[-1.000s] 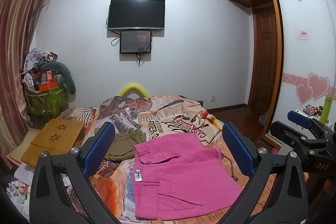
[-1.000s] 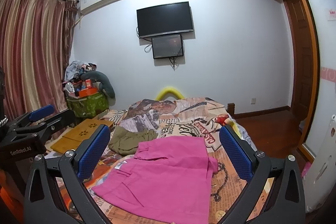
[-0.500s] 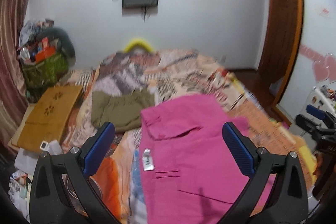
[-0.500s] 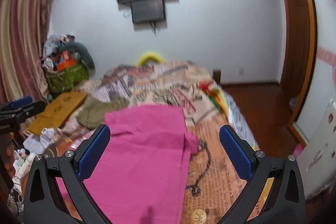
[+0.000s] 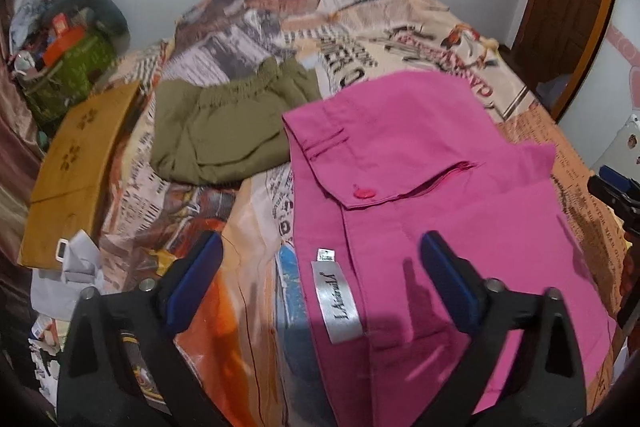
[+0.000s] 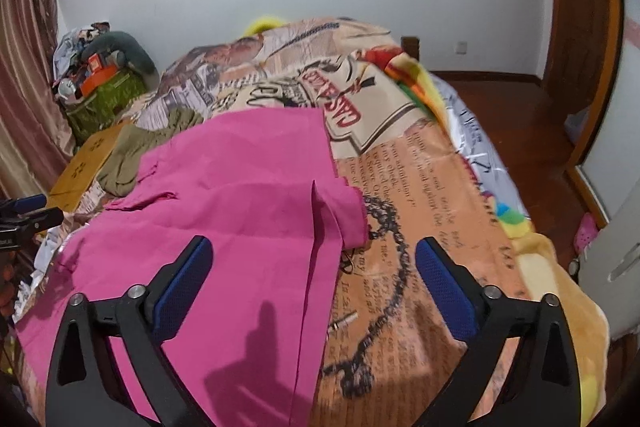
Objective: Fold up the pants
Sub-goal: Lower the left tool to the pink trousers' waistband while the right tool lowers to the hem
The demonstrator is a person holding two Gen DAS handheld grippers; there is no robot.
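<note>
Pink pants (image 5: 432,195) lie spread on the bed, waistband to the left with a silver label (image 5: 339,301) and a pink button (image 5: 363,192). They also show in the right wrist view (image 6: 240,211). My left gripper (image 5: 320,279) is open and empty, hovering above the waistband edge by the label. My right gripper (image 6: 312,285) is open and empty above the pants' right edge, near a fold (image 6: 340,203). The right gripper's tip shows at the edge of the left wrist view (image 5: 616,187).
Folded olive pants (image 5: 228,131) lie behind the pink pair. The bed has a newspaper-print cover (image 6: 420,163). A yellow wooden board (image 5: 76,163) and a cluttered green bin (image 5: 64,67) stand left of the bed. A wooden floor (image 6: 520,115) and door are to the right.
Both grippers have tilted down and moved in closer over the pink pants; the wall and TV have slid out of the top of view. Both stay open.
</note>
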